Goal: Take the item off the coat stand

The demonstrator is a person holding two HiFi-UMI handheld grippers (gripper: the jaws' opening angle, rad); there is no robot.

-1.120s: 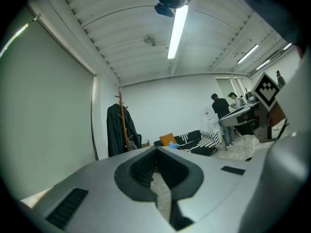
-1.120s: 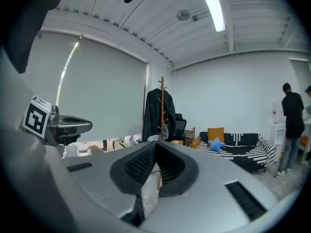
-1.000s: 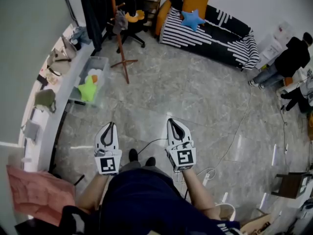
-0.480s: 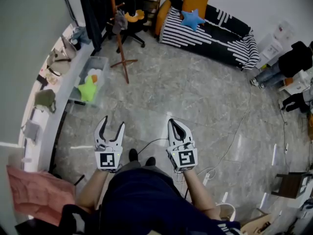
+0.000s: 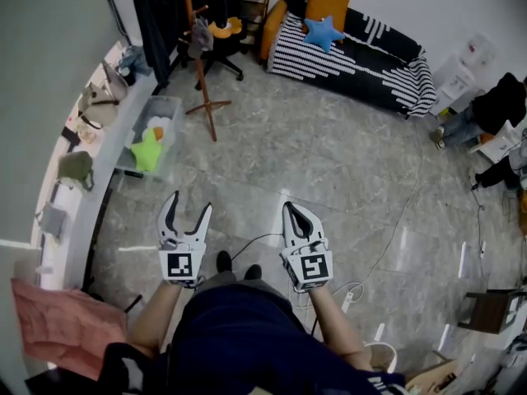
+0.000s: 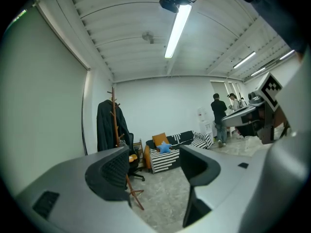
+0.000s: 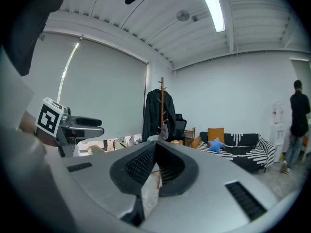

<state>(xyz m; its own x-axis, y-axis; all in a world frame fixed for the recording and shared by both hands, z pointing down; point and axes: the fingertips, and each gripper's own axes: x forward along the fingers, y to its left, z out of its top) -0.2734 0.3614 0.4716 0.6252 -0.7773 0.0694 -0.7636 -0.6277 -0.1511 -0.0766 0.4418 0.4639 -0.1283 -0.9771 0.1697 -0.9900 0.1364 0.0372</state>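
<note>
coat stand (image 5: 203,81) is well apart across the floor; left hand-held gripper (image 5: 189,204) has just been opening and is wide and empty, likely readying a grasp; right hand-held gripper (image 5: 291,208) is closed on nothing.

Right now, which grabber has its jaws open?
The left gripper: its jaws have just been opening and stand wide apart, nothing between them. The right gripper is shut.
</note>
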